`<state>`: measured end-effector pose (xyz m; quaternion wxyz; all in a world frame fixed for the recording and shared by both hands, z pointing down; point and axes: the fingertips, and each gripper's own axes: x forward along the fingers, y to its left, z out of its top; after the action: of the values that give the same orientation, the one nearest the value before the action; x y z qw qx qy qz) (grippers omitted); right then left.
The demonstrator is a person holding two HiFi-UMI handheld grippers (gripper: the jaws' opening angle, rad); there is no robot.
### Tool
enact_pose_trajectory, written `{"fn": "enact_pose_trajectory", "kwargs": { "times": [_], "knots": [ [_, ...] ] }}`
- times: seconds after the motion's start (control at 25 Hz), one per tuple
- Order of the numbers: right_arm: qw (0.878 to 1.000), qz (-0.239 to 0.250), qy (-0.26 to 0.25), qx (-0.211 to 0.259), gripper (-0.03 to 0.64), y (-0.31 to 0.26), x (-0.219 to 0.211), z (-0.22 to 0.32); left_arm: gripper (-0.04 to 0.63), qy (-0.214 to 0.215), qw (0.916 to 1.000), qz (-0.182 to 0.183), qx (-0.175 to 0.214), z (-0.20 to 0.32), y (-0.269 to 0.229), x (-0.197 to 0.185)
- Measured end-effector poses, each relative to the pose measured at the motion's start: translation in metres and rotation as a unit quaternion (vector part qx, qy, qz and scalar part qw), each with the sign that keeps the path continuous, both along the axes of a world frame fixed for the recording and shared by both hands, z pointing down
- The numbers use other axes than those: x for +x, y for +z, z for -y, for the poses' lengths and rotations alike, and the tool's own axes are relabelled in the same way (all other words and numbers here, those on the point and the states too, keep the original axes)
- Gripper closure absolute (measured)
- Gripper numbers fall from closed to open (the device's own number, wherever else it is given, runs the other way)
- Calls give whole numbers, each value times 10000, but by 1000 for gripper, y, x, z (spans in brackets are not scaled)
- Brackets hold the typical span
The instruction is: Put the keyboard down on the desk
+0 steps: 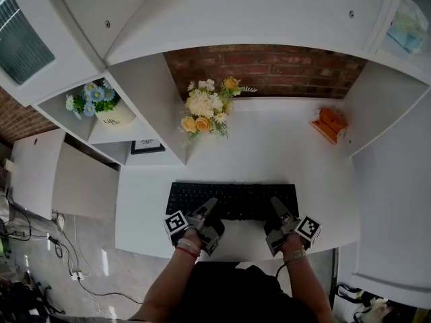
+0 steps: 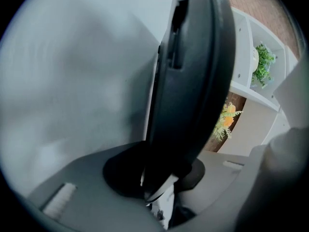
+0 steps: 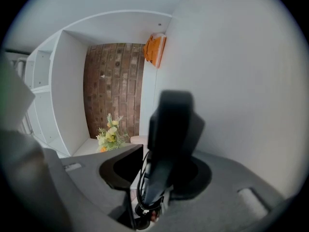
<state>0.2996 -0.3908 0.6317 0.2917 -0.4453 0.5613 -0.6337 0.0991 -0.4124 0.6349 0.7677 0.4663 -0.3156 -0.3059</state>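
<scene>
Lying lengthwise along the front of the white desk [image 1: 269, 153], the black keyboard [image 1: 232, 197] sits squarely before the person in the head view. The left gripper [image 1: 207, 207] reaches over its near edge left of centre, and the right gripper [image 1: 278, 207] does the same right of centre. Both point away from the person, toward the brick wall [image 1: 269, 66]. Yellow flowers [image 1: 205, 113] stand behind the keyboard, well apart from it. Whether the keyboard rests fully on the desk cannot be told from here.

In the left gripper view the keyboard fills the middle, seen edge-on. Its near edge is pinched between the two dark pads, which stand narrow and press on it from both sides.

In the right gripper view the keyboard's edge stands between the jaws, but they are spread wider. A pale gap shows between the pad at the picture's left and the keyboard, so this gripper does not clamp it.
</scene>
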Motion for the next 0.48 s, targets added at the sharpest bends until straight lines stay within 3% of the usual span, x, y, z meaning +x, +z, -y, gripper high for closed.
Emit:
{"fn": "enact_pose_trajectory", "kwargs": {
  "times": [0.2, 0.48],
  "knots": [
    [9999, -99, -47, -73, 460, -7, 4, -15, 509, -195, 9996, -146, -131, 1, 1, -2],
    [9994, 210, -188, -179, 462, -9, -12, -34, 506, -245, 9994, -148, -181, 0, 4, -3]
  ]
}}
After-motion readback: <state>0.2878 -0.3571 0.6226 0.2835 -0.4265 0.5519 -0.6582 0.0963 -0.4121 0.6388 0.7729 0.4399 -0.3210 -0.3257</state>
